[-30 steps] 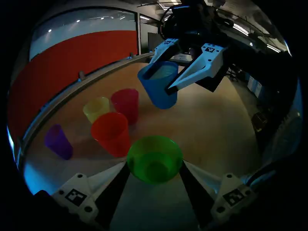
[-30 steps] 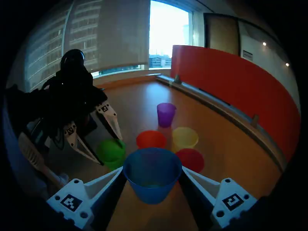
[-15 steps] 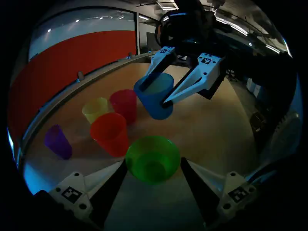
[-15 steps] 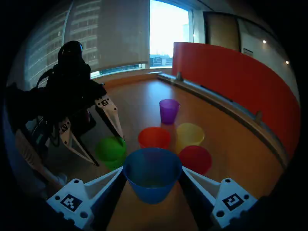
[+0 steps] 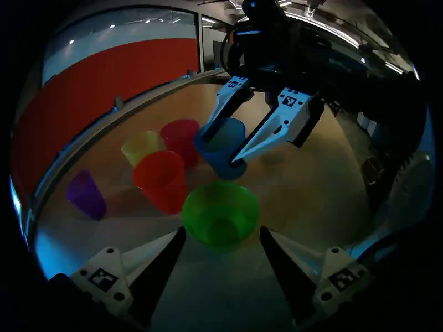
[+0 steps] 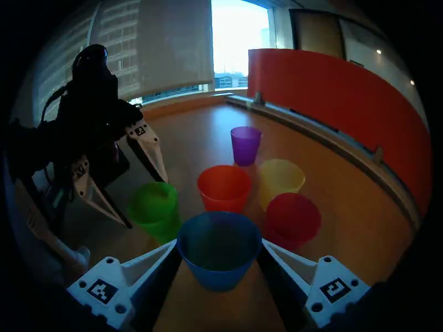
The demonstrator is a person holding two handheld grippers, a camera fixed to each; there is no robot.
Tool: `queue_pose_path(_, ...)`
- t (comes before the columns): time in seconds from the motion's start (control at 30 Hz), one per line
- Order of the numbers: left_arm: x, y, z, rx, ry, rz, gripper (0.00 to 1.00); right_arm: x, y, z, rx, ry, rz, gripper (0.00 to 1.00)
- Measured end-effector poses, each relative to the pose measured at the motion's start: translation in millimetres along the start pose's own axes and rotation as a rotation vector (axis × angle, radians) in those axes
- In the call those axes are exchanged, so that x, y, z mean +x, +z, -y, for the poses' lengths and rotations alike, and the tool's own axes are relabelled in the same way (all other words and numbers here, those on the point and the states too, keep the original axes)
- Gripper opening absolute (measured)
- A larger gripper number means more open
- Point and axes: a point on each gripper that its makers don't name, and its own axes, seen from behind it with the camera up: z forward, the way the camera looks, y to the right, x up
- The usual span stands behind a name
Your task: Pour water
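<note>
Wooden table (image 6: 188,138) is carrying spare cups (image 6: 224,185) behind green cup (image 5: 220,213). I'm pinching it in left gripper (image 5: 221,229), blue cup (image 6: 219,263) in right gripper (image 6: 219,243) alongside; tipping probably follows.

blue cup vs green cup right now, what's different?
Holder: the blue cup sits in the right gripper's jaws, the green cup in the left gripper's. Pose: in the left gripper view the blue cup leans, the green cup looks upright. Both are translucent, tapered, open-topped, of similar size.
</note>
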Motion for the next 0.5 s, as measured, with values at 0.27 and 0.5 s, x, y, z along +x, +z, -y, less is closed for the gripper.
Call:
queue_pose_path(0.27,-4,-4.9,-1.7,0.003,-0.002,0.004,1.00,-10,10.2,4,0.011,0.002,0.022,0.91)
queue_pose_path(0.5,-6,-9.0,-1.7,0.007,-0.015,0.001,1.00,-14,10.7,5,0.014,0.014,0.023,0.91)
